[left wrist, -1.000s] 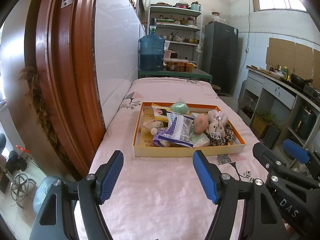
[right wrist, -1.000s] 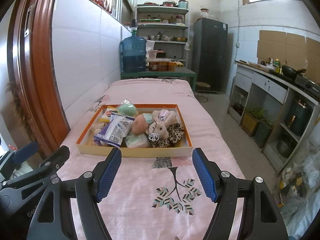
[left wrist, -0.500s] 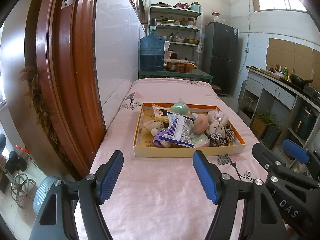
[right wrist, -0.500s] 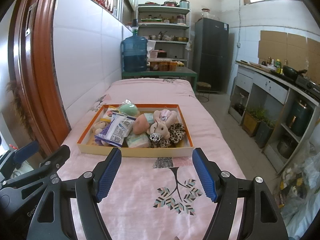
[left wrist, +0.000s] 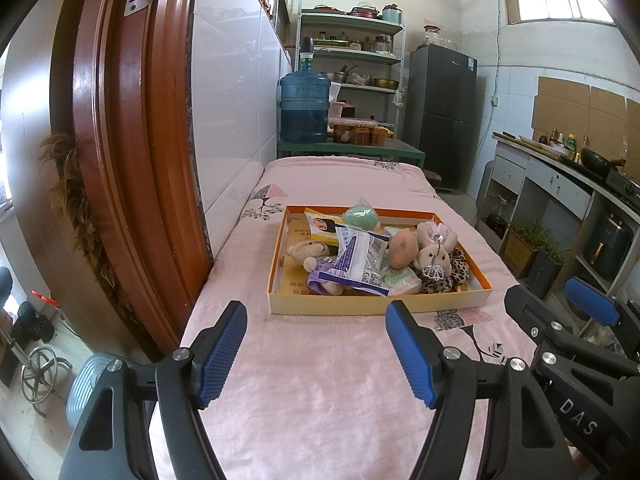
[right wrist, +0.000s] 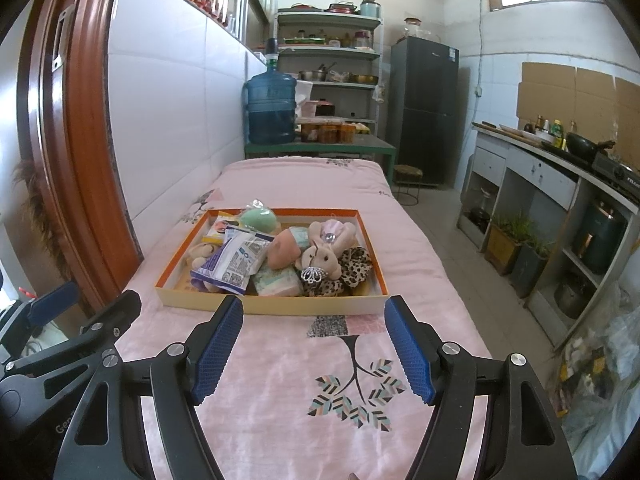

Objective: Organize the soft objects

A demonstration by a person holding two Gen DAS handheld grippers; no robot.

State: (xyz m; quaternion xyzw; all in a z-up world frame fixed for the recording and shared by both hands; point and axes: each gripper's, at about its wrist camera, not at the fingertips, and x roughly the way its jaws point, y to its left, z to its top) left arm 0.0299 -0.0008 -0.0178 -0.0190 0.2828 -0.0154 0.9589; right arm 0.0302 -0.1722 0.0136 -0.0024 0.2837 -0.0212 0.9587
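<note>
Soft things heaped in the tray, both grippers held back and spread wide.

Left gripper and right gripper released, gripping nothing, low over the pink cloth just short of the tray's near wall. Plush rabbit, leopard scrunchie, wipes packet, small bear, green pouch piled together inside. Fits either a heap awaiting sorting or items already gathered; no telling which.

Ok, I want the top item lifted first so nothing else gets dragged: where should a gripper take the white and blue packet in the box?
Probably the white and blue packet by its near, flat sealed edge, coming from above on the front side. It lies tilted across the toys in the box; the edge looks thin enough for open jaws.
</note>
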